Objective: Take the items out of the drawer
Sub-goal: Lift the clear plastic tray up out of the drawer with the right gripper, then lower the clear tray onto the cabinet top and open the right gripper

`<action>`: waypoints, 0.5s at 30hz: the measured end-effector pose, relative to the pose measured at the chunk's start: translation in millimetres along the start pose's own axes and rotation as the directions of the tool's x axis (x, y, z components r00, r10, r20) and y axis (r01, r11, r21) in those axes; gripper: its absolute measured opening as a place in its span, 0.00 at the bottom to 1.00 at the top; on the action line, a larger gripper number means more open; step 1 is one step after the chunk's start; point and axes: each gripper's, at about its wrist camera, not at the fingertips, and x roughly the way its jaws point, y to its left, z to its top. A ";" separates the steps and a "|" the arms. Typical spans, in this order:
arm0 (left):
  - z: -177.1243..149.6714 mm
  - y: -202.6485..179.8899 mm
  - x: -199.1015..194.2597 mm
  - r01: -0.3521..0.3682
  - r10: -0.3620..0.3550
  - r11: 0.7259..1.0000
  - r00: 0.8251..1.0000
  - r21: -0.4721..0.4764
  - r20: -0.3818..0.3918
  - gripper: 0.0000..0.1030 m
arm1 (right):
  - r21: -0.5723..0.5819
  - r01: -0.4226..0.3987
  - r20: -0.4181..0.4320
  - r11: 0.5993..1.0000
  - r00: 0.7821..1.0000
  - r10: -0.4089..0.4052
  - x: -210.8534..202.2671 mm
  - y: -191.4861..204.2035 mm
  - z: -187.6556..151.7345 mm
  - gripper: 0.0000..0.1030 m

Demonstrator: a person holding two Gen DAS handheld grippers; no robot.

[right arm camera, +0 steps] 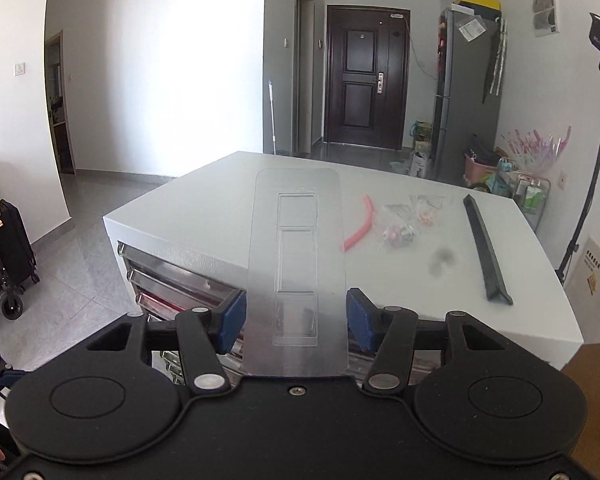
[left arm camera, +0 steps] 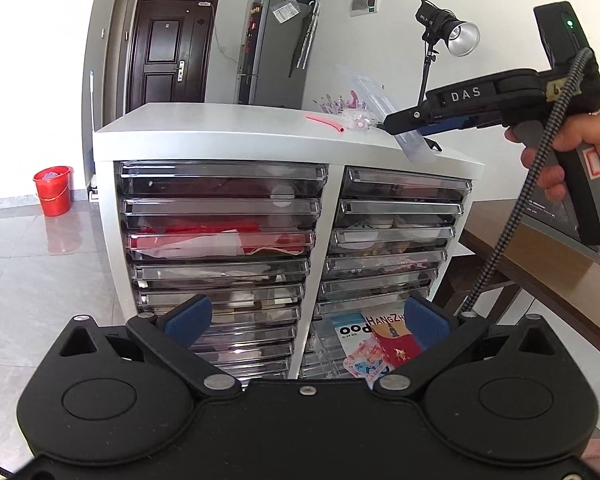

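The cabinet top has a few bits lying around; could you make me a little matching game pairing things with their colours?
Things:
1. tube
2. long strip
3. tray in the right tool
4. bucket on the floor

Colours:
A. red
B. clear
C. pink
D. black

Pairs: 1-C, 2-D, 3-B, 4-A

Both grippers were matte black with blue finger pads (right arm camera: 233, 320), round covers and silver screws. The right gripper (left arm camera: 410, 128) bore white "DAS" lettering, a green light, a grey handle and a braided black-and-white cable (left arm camera: 512, 216).
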 end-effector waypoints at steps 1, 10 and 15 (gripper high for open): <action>0.3 1.8 -0.3 -0.004 0.004 1.000 1.000 -0.003 0.002 1.00 | -0.005 0.000 -0.003 1.000 1.000 0.000 5.0 0.5 5.2 0.56; 2.5 18.5 -3.0 -0.042 0.043 0.999 0.999 -0.034 0.017 1.00 | -0.061 0.002 -0.030 0.998 1.000 -0.004 54.9 13.4 41.2 0.56; 3.8 27.7 -4.4 -0.063 0.065 0.997 0.998 -0.052 0.024 1.00 | -0.054 0.018 -0.062 0.998 0.998 -0.021 87.0 12.1 56.6 0.56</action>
